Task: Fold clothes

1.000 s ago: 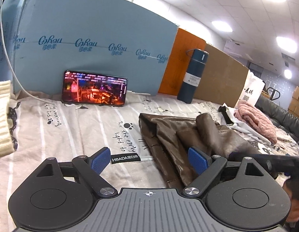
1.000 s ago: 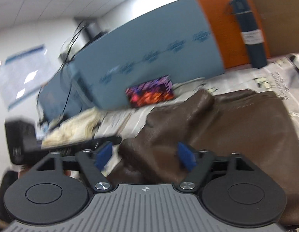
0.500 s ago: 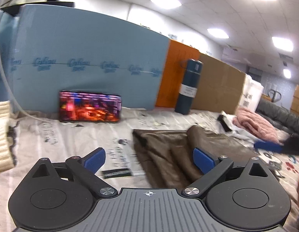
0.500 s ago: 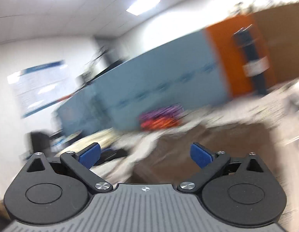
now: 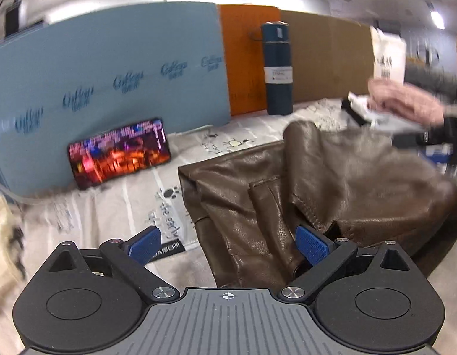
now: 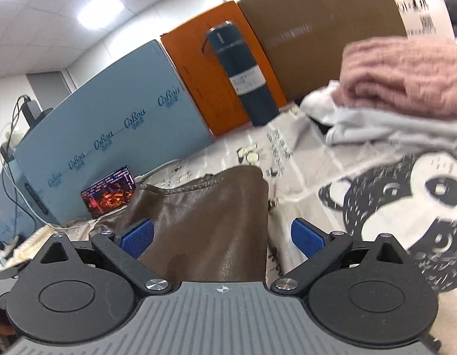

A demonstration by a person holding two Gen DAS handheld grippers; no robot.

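A brown leather garment (image 5: 332,183) lies partly folded and bunched on a printed sheet (image 5: 110,207). My left gripper (image 5: 227,245) hovers low over the garment's near left edge, open; the leather lies below its pads, not pinched, and the right pad (image 5: 311,248) is close to a stitched fold. In the right wrist view a corner of the same brown garment (image 6: 204,222) runs under my right gripper (image 6: 222,238), which is also open and grips nothing.
A lit phone (image 5: 119,153) leans on a blue board (image 5: 110,68). A dark blue bottle (image 5: 277,68) stands by orange and brown boards. A pink knit sweater (image 6: 406,74) on a white garment (image 6: 391,127) sits at the right. The sheet shows a panda print (image 6: 406,207).
Both grippers' jaws have spread wider. The left gripper has closed in on the brown garment and rolled. The right gripper has swung right, bringing the pink sweater into its view.
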